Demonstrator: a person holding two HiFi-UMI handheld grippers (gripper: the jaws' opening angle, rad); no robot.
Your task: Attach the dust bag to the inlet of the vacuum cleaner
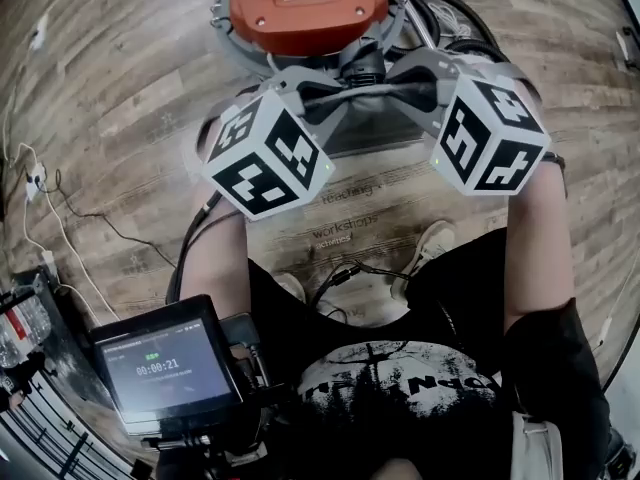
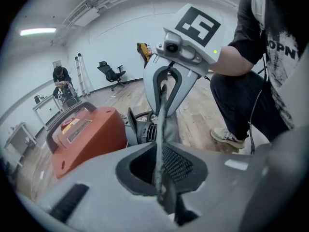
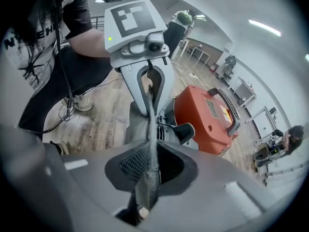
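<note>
The orange vacuum cleaner stands on the wooden floor ahead, its black inlet facing me. I hold the grey dust bag stretched between both grippers just in front of the inlet. My left gripper is shut on the bag's left edge. Opposite it, my right gripper is shut on the other edge. Each gripper view shows a thin taut fold of fabric running from its own jaws to the opposite gripper. The inlet sits just beside that fold. The bag's opening is hidden.
A black hose curls beside the vacuum. Cables lie on the floor at left, and a screen with a timer is mounted near my body. My shoes stand below the bag. A chair, tables and people are far off.
</note>
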